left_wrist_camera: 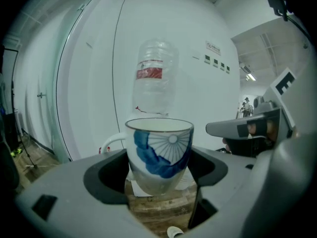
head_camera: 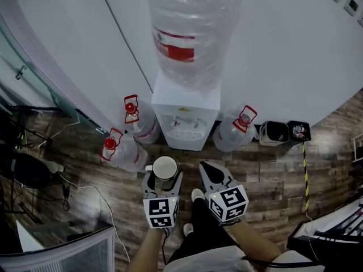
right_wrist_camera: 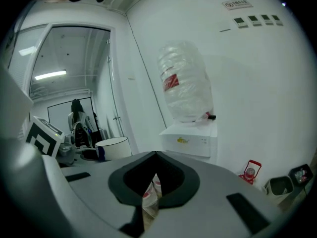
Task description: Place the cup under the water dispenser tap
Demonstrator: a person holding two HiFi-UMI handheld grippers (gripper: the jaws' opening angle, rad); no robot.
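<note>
The left gripper (head_camera: 164,180) is closed round the cup (head_camera: 165,166), one jaw against each side of the cup's lower body. In the left gripper view the cup stands upright, white with a blue pattern, its handle out toward 9 o'clock. The right gripper (head_camera: 207,169) has its jaws drawn together at the tips with nothing between them; only a thin slit shows lower down.

From the head view both grippers hang over a dark wooden floor (head_camera: 272,174), the right one just at 3 o'clock of the left. The water dispenser (head_camera: 186,115) stands at 12 o'clock of them against a curved white wall (head_camera: 283,50), so the cup is near its front but apart from it. A large clear bottle (head_camera: 190,27) sits upside down on top. Spare bottles (head_camera: 126,152) with red caps stand on the floor at the dispenser's 9 and 3 o'clock, and a black bin (head_camera: 275,132) lies farther toward 3 o'clock.

Only the right gripper view shows a person (right_wrist_camera: 79,120) far off at 9 o'clock, behind glass, and small panels (right_wrist_camera: 257,20) high on the wall at 1 o'clock.
</note>
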